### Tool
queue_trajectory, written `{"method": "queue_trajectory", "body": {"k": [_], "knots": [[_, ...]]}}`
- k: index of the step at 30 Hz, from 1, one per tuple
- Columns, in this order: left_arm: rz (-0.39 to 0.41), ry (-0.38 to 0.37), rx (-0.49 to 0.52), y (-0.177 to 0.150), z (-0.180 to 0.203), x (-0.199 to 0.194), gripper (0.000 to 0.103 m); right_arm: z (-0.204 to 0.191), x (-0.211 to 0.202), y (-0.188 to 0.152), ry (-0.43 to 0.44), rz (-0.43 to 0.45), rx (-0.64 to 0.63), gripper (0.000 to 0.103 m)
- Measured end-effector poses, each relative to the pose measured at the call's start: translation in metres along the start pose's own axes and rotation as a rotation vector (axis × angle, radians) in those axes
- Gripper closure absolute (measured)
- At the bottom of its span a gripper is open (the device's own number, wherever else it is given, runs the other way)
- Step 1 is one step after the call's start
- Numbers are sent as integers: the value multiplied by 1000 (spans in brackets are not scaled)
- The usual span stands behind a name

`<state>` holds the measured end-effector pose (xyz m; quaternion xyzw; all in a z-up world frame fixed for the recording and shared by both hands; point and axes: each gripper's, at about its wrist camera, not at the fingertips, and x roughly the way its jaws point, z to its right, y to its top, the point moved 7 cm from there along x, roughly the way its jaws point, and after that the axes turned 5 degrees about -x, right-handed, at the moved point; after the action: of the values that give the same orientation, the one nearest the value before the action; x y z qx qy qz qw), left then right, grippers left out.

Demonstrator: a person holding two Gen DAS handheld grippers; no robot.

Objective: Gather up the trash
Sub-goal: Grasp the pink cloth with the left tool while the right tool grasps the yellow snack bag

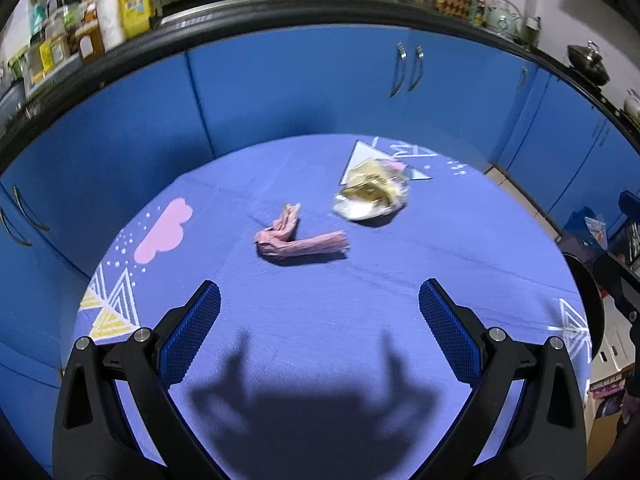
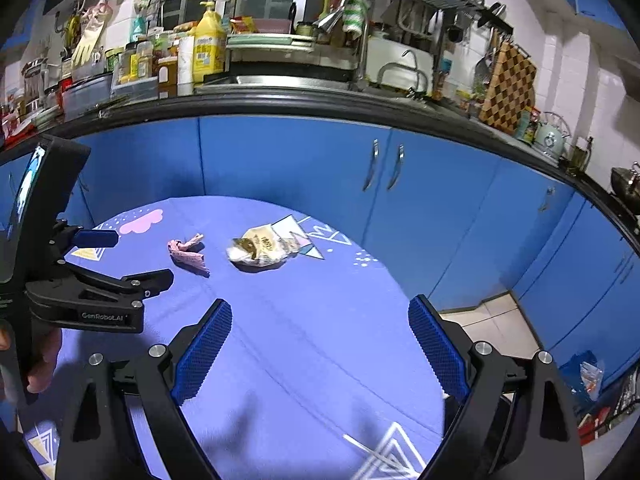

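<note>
A crumpled pink paper scrap lies on the purple tablecloth, just ahead of my left gripper, which is open and empty above the cloth. A crumpled clear wrapper with yellow print rests farther back and to the right. In the right wrist view the pink scrap and the wrapper sit well ahead of my right gripper, open with nothing between its fingers. The left gripper shows there at the left edge, held by a hand.
Blue cabinet doors stand right behind the table under a black counter edge crowded with bottles and a sink. Tiled floor shows to the right, with bags and boxes beside it.
</note>
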<state>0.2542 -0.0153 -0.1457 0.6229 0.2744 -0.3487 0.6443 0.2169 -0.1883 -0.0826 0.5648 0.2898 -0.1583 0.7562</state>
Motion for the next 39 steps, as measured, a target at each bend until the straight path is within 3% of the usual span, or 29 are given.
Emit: {"method": "queue_trajectory", "body": {"k": [13, 18, 23, 26, 31, 39], "knots": [[-96, -39, -36, 6, -19, 66, 5, -10, 76, 9, 45, -65, 3, 15], [-94, -12, -32, 10, -25, 81, 7, -14, 92, 14, 50, -77, -2, 15], [-70, -35, -14, 8, -36, 74, 45, -19, 108, 18, 51, -86, -20, 15], [-52, -52, -16, 7, -44, 67, 62, -29, 120, 22, 67, -89, -33, 15], [11, -15, -25, 11, -60, 58, 68, -47, 143, 30, 112, -107, -53, 15], [14, 19, -89, 28, -82, 77, 68, -63, 175, 31, 134, -157, -74, 17]]}}
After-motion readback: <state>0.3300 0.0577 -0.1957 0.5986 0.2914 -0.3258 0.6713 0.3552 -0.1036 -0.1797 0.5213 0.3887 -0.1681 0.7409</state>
